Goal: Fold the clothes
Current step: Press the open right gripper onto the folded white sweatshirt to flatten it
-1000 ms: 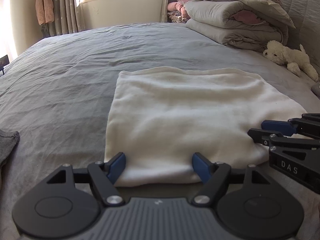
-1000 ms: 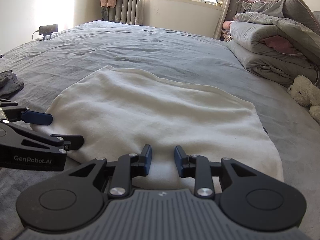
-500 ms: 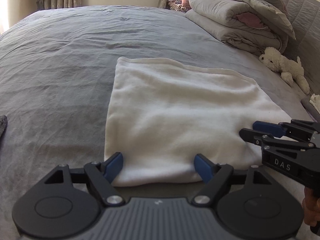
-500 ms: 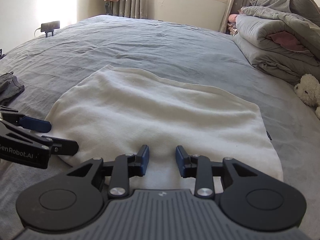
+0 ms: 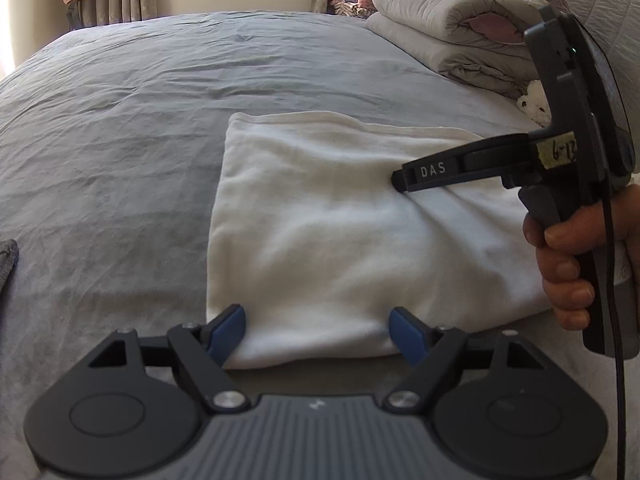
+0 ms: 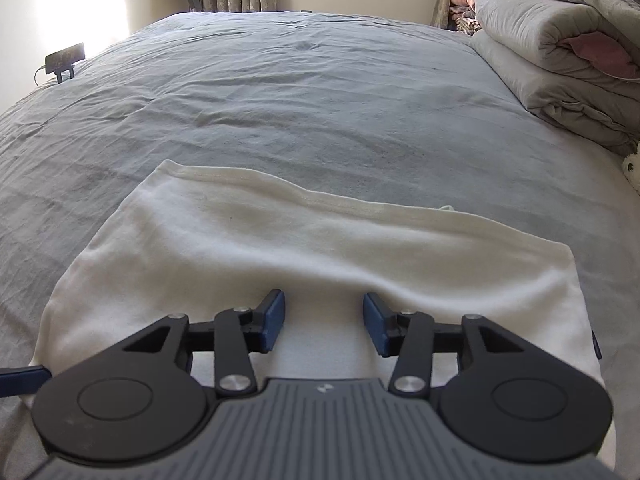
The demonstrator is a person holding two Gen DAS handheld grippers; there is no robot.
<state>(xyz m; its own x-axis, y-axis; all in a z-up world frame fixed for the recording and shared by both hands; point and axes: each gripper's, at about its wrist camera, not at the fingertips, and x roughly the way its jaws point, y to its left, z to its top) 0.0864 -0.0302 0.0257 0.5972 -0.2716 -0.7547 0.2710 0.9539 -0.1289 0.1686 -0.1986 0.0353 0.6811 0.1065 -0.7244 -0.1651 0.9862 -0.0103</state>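
Dark cloth (image 5: 7,268): at the far left of my left view only a grey corner pokes in; the rest is cut off, so I can't say what garment it is.
Bed (image 5: 120,140): the grey sheet is my folding surface, wrinkled but flat enough to work on.
Left gripper (image 5: 320,334): I hold it low at the near edge of the white garment (image 5: 320,232), jaws spread wide and released, one blue pad at the near left corner and the other further along the edge. I judge it is parked there to steady or pick up that edge; whether the pads actually touch the cloth I can't make out.
White garment: it lies in the middle of the bed, already folded into a rough rectangle, hem along the far side. How many layers are under the top one is hidden.
Right gripper (image 6: 324,322): it hangs over the garment's near middle, its jaws have just been opening, and nothing is pinched between them, only cloth lying beneath. I read this as letting go to take a fresh hold for the next fold.
My right hand (image 5: 568,264): wrapped round the handle, seen from the left view; the gripper's tips are hidden there behind its own side arm.
Folded duvets (image 6: 560,60): stacked at the right, clear of my work.
Soft toy (image 5: 534,100): mostly hidden behind the right gripper's body.
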